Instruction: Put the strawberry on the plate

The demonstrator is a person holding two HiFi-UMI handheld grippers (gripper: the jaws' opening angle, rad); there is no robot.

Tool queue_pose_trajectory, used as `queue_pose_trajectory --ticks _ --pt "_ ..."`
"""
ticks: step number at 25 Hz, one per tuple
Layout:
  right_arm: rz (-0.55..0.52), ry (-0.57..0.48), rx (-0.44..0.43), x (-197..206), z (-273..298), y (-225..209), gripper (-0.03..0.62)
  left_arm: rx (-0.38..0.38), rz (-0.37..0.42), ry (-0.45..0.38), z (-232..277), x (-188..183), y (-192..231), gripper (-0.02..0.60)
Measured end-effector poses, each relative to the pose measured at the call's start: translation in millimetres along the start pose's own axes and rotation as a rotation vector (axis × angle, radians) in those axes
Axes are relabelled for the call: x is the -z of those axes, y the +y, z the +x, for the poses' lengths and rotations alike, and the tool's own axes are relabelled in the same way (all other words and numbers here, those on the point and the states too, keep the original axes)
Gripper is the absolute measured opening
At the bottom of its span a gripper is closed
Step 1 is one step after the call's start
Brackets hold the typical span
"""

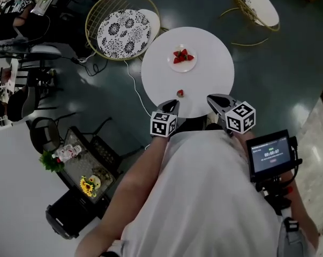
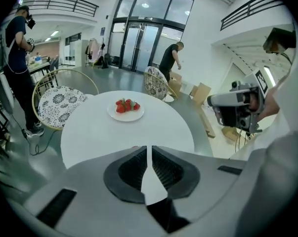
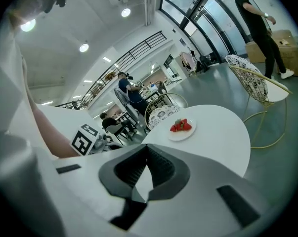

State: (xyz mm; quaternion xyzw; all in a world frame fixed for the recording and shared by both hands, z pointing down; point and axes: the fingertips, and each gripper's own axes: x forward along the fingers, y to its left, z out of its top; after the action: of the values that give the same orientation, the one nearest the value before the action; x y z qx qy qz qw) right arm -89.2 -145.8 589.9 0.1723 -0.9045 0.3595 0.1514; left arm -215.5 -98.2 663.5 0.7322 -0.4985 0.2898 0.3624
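Left gripper (image 1: 173, 105): jaws pressed together, empty. Small red strawberry (image 1: 180, 93) lies on the round white table (image 1: 215, 63) just ahead of its tips, not touching. Small white plate (image 1: 192, 67) well beyond; right gripper (image 1: 216, 99) also closed, empty.

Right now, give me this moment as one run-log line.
stage: before pickup | left gripper: shut, empty | right gripper: shut, empty | strawberry: loose on table, ahead of left gripper | plate: holds other strawberries
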Motion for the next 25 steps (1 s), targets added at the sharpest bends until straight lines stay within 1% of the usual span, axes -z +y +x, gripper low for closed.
queue_pose_trajectory --ticks 3,5,6,7,8,12,15,20,25 --pt "0.025 0.008 0.012 -6.4 27.1 -13.4 0.006 0.004 0.015 0.057 20.5 0.3 29.5 0.009" --pt "0.033 0.009 0.020 -7.9 34.9 -21.8 0.006 0.005 0.028 0.083 31.4 1.7 38.2 0.011" --pt "0.034 0.008 0.024 -9.1 35.0 -24.0 0.006 0.008 0.034 0.093 34.4 1.7 38.6 0.013" --pt "0.037 0.007 0.029 -11.0 34.0 -25.1 0.006 0.013 0.039 0.102 36.1 0.9 37.8 0.047" --pt "0.040 0.006 0.035 -13.1 32.8 -25.7 0.006 0.021 0.046 0.111 37.1 -0.2 36.5 0.054" --pt "0.061 0.002 0.056 -13.8 27.4 -29.1 0.006 0.042 0.082 0.149 44.5 -0.6 30.1 0.055" --pt "0.076 -0.002 0.068 -10.2 24.3 -32.3 0.006 0.047 0.104 0.174 54.1 -0.3 27.1 0.088" --pt "0.109 -0.011 0.094 -10.3 20.8 -36.4 0.006 0.066 0.131 0.217 65.9 -5.6 23.3 0.104" --pt "0.139 -0.014 0.115 -3.4 16.3 -38.6 0.006 0.056 0.141 0.264 69.2 -2.3 20.5 0.137"
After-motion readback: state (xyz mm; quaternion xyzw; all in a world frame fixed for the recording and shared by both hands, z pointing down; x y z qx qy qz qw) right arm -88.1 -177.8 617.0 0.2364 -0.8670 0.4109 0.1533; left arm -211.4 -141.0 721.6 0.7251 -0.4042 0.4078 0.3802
